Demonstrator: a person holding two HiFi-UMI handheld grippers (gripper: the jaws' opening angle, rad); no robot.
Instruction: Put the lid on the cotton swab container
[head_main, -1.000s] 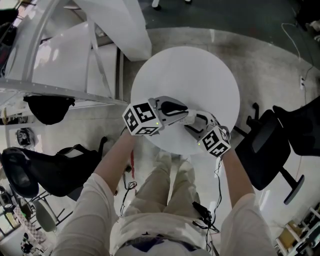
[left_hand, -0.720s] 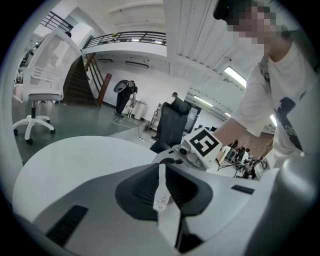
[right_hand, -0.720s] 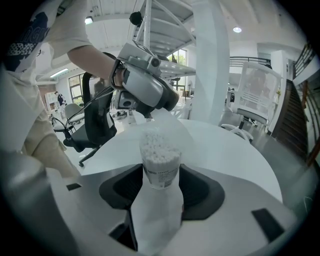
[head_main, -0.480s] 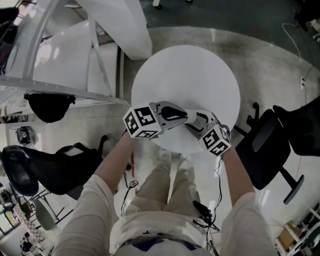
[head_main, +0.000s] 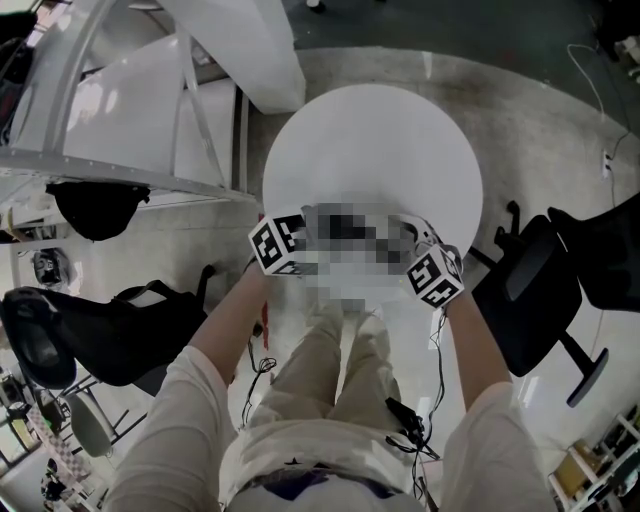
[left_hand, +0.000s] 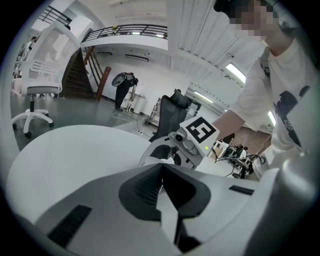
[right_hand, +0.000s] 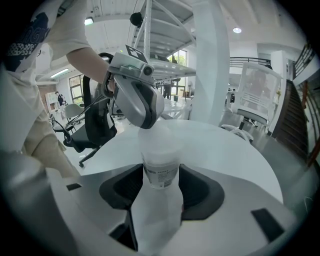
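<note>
In the right gripper view my right gripper (right_hand: 161, 175) is shut on the cotton swab container (right_hand: 161, 170), a small clear tub with a printed label. It stands upright between the dark pads (right_hand: 196, 189). A translucent white lid (right_hand: 160, 142) sits on top of it. My left gripper (right_hand: 146, 124) hangs just above and behind the lid, its tip at the lid's far edge. In the left gripper view my left gripper (left_hand: 161, 169) is shut with nothing between its jaws, and the right gripper's marker cube (left_hand: 200, 132) faces it. In the head view only the marker cubes (head_main: 280, 243) (head_main: 434, 277) show.
The round white table (head_main: 370, 140) carries nothing else; both grippers work at its near edge. A black office chair (head_main: 530, 290) stands to the right and another (head_main: 90, 340) to the left. A white frame structure (head_main: 150, 110) stands at the far left. The person's legs are below the table edge.
Both grippers stay at the table's near edge. The left marker cube has shifted only slightly, and the head view has drifted a little. The jaws no longer show in the head view.
</note>
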